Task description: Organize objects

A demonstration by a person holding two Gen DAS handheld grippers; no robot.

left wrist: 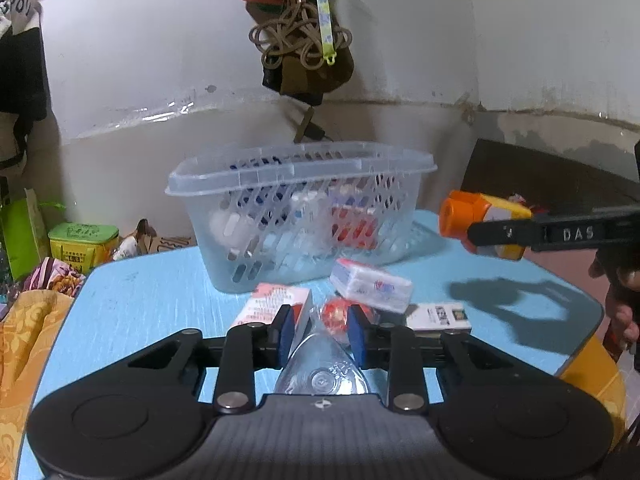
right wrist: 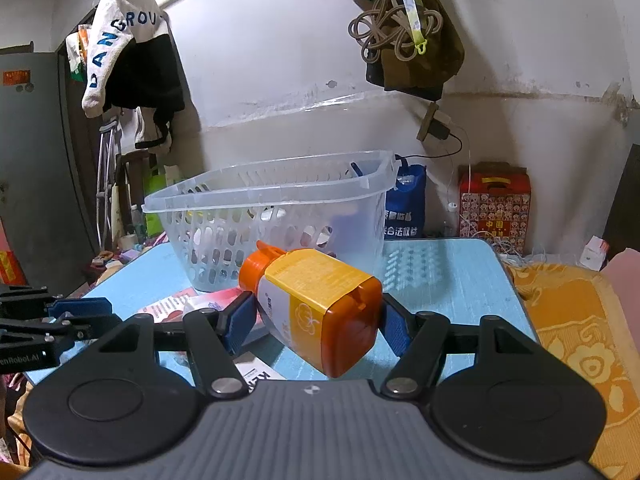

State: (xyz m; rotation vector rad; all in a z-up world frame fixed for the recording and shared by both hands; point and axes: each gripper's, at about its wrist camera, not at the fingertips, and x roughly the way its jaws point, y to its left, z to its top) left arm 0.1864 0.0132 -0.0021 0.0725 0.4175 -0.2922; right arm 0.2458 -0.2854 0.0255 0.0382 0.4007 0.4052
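Observation:
A clear plastic basket (left wrist: 224,178) with several items inside stands on the blue table (left wrist: 152,292); it also shows in the right wrist view (right wrist: 256,196). My left gripper (left wrist: 320,334) is shut on a clear plastic bottle with a red cap (left wrist: 335,316). My right gripper (right wrist: 316,320) is shut on an orange and yellow bottle (right wrist: 316,300), held above the table; that bottle shows at the right in the left wrist view (left wrist: 480,220). A red and white box (left wrist: 276,302), a white packet (left wrist: 372,286) and a white carton (left wrist: 438,316) lie before the basket.
A hanging bag with cords (left wrist: 304,40) is on the wall behind the basket. A green tin (left wrist: 82,246) and an orange cloth (left wrist: 24,344) lie left of the table. A red gift box (right wrist: 494,206) and a blue bag (right wrist: 404,208) stand behind the table.

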